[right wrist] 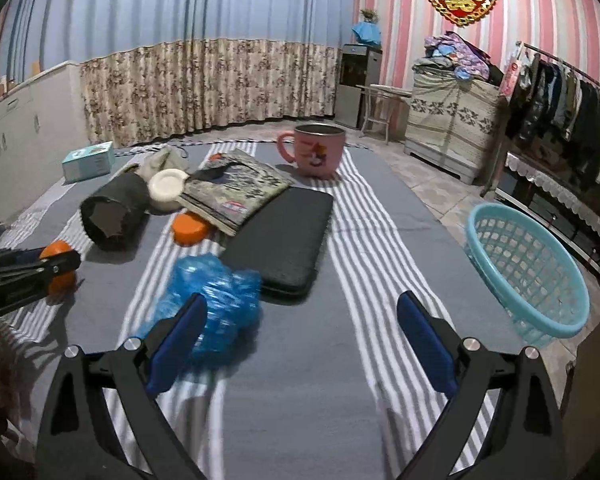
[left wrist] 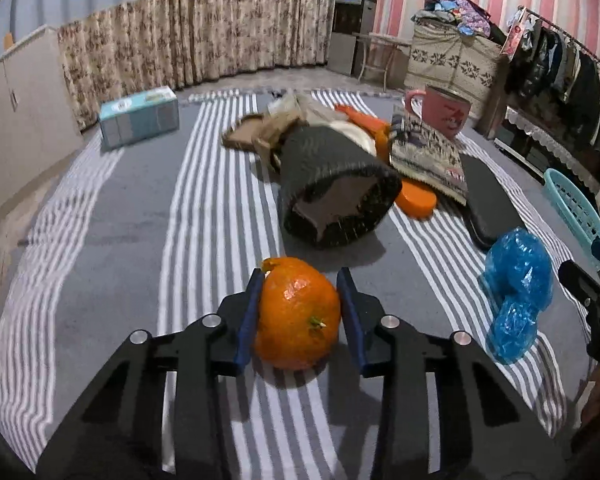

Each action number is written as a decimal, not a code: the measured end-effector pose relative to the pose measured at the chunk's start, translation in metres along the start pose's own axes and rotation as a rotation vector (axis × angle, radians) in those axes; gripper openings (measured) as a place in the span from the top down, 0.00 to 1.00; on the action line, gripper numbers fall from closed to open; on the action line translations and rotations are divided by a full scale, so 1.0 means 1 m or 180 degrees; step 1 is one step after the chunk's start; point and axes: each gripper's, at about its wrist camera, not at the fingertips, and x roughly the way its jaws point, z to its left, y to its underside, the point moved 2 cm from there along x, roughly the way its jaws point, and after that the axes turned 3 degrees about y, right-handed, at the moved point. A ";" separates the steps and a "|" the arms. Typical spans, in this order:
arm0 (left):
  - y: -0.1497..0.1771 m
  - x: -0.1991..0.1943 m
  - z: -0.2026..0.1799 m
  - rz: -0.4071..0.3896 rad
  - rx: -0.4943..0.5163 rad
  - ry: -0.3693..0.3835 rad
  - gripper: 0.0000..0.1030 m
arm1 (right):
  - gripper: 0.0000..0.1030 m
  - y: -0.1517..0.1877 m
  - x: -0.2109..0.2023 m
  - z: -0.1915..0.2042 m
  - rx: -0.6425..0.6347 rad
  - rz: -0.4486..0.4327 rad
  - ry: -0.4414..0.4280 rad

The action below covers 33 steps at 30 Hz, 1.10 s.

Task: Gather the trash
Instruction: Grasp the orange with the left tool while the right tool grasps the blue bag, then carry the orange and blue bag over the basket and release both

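On the striped cloth, left: my left tongs (left wrist: 299,312) pinch the orange (left wrist: 298,316).
Middle: blue plastic bag (right wrist: 216,308) lies beside my right tongs (right wrist: 300,340).
Right tongs: spread wide, empty.
Far right: turquoise basket (right wrist: 528,276).

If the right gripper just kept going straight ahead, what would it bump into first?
Probably only the striped cloth. The right gripper has open jaws with bare cloth between them; the blue plastic bag sits beside its left finger, the black pad further off.

Pink mug (right wrist: 319,151) behind black pad (right wrist: 280,236); teal tissue box (left wrist: 139,115) far left.
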 end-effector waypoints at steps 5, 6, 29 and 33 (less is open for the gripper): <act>-0.014 -0.014 0.007 -0.0185 0.0032 -0.0052 0.66 | 0.09 -0.005 0.003 0.015 -0.0065 0.0073 -0.0114; -0.019 -0.016 0.009 -0.0235 0.0047 -0.0076 0.66 | 0.10 -0.005 0.010 0.019 -0.0070 0.0131 -0.0117; -0.071 -0.020 -0.076 -0.0670 0.0222 0.0148 0.66 | 0.74 -0.048 0.012 -0.097 0.0247 -0.0154 -0.0216; -0.083 -0.015 -0.115 -0.0766 0.0283 0.0256 0.65 | 0.74 -0.060 0.012 -0.151 0.0325 -0.0304 -0.0016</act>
